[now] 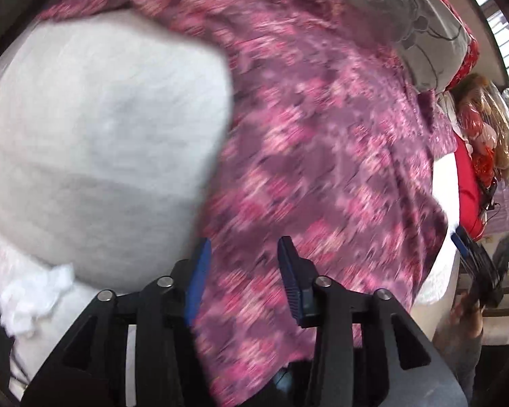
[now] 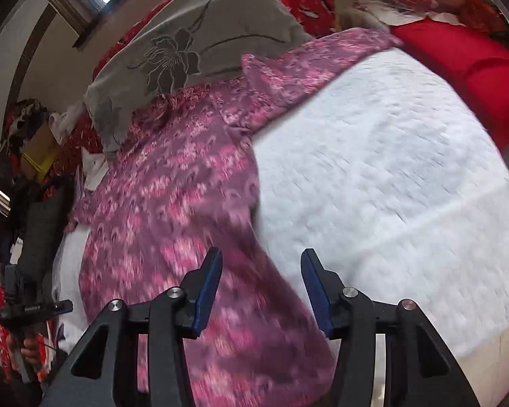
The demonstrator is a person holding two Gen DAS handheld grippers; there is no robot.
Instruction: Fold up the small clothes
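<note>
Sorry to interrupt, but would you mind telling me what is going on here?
A person is folding a pink-and-purple patterned garment spread on a white quilted bed cover. Both the left tongs and the right tongs are open above the fabric, gripping nothing. One sleeve lies stretched out towards a red cushion.

We look steeply down and close from each wrist; both views share the pink-and-purple patterned garment (image 1: 315,142) (image 2: 173,196), white quilted bedcover (image 1: 95,129) (image 2: 390,169), and grey flower-print pillow (image 1: 420,23) (image 2: 193,44) toward twelve o'clock.
</note>
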